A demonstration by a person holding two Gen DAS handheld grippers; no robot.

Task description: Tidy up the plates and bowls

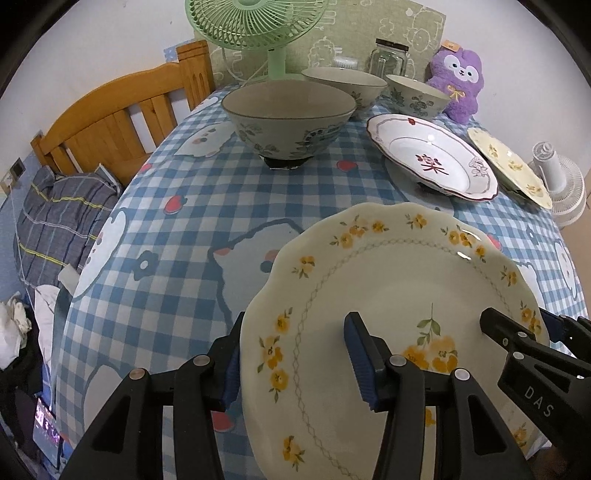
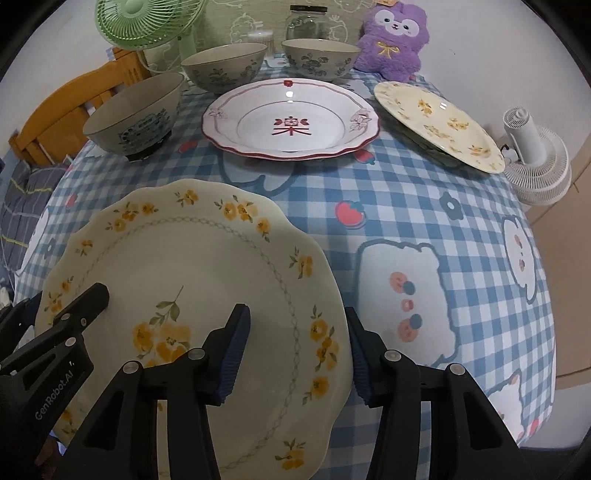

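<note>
A cream plate with yellow flowers lies at the near edge of the checked table. My left gripper straddles its left rim, one finger over the plate and one outside, jaws apart. My right gripper straddles its right rim the same way. Further back stand a white plate with red trim, a second yellow-flowered plate, and three floral bowls: a large one, a middle one and a right one.
A green fan, a glass jar and a purple plush toy stand at the table's back. A white fan lies off the right edge. A wooden bed frame is at left.
</note>
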